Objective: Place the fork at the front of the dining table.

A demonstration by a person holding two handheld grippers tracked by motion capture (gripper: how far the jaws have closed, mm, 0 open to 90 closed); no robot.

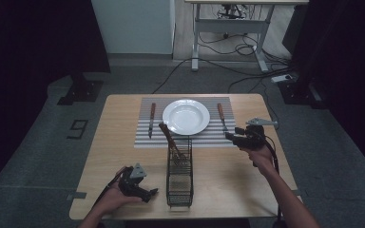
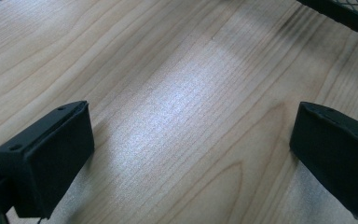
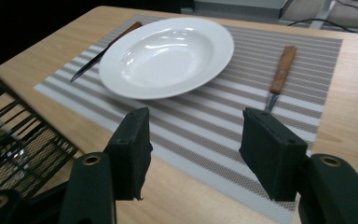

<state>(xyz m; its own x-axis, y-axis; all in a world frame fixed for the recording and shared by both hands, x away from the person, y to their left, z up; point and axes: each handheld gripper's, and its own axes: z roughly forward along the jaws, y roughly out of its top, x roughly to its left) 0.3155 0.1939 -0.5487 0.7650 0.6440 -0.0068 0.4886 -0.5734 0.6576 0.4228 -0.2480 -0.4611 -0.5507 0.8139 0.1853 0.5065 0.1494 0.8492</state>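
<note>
Nearest the camera, the left tool (image 1: 142,189) rests low on the tabletop (image 1: 123,147) just left of the basket (image 1: 179,176), jaws wide apart and empty. The right tool (image 1: 235,137), also open and empty, hovers right of the basket, level, aimed at the mat (image 3: 279,121). One utensil (image 1: 171,140) leans in the basket; lifting it likely wants a grip on its handle. Beyond the basket, knife (image 1: 151,119) and fork (image 1: 222,116) flank the plate (image 1: 186,117).
</note>
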